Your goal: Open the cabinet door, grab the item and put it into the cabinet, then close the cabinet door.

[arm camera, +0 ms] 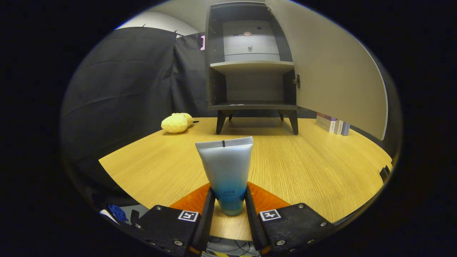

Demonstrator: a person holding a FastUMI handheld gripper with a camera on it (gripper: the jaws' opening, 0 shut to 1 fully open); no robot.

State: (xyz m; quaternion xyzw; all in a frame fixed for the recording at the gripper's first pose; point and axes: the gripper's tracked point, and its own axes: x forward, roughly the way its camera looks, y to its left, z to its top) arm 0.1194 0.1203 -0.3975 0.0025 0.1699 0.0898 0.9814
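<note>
The gripper (pixel 228 200) pinches a soft tube (pixel 226 171) between its two fingers, both pressing on the lower end. The tube stands up with its flat crimped seal on top, pale grey above and fading to blue near the cap end. Beyond it on the wooden table (pixel 307 167) stands the dark cabinet (pixel 252 67), its door (pixel 332 64) swung open to the right, with a yellow sponge (pixel 176 123) to its left.
</note>
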